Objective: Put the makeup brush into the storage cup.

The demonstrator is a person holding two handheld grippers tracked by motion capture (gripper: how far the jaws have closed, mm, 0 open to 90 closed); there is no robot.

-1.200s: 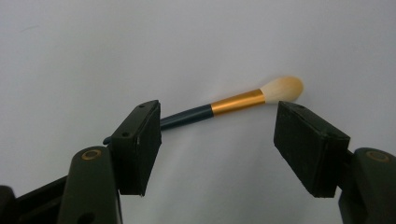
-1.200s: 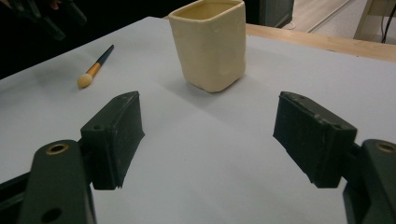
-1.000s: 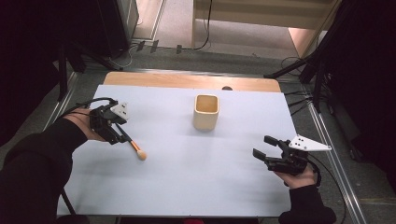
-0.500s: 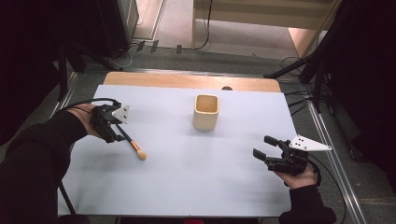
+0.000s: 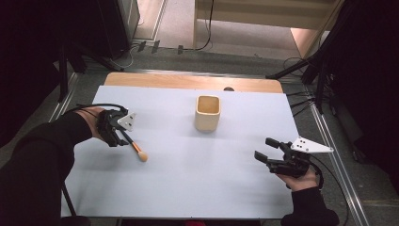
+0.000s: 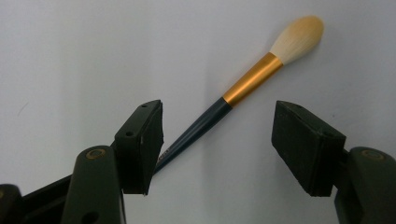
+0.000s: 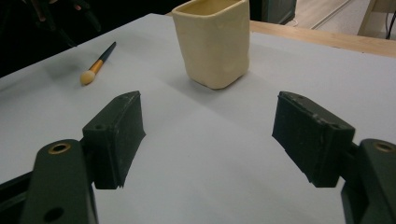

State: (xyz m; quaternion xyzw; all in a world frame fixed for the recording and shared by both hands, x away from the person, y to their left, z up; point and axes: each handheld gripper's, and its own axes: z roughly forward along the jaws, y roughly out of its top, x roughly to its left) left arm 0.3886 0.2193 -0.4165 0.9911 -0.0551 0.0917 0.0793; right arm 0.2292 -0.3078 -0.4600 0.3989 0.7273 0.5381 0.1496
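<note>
A makeup brush [image 5: 135, 149] with a dark handle, gold ferrule and pale bristles lies on the light-blue table cover [image 5: 188, 188] at the left. My left gripper [image 5: 118, 137] is open and straddles the handle end; in the left gripper view the brush [image 6: 247, 81] runs out between the jaws, close to the left fingertip [image 6: 144, 140], and the left gripper [image 6: 224, 144] holds nothing. A cream cup [image 5: 207, 113] stands upright at the middle back. At the front right, my right gripper [image 5: 265, 148] is open and empty and points at the cup [image 7: 212, 42], right gripper [image 7: 210, 140] well short of it.
A bare wooden strip [image 5: 188, 81] runs along the table's far edge, with a small dark spot [image 5: 229, 88] on it. The brush [image 7: 95, 65] lies far to the left of the cup. Dark stands and cables surround the table.
My left gripper has shifted slightly toward the brush handle and turned a little. The brush, the cup and my right gripper have stayed in place.
</note>
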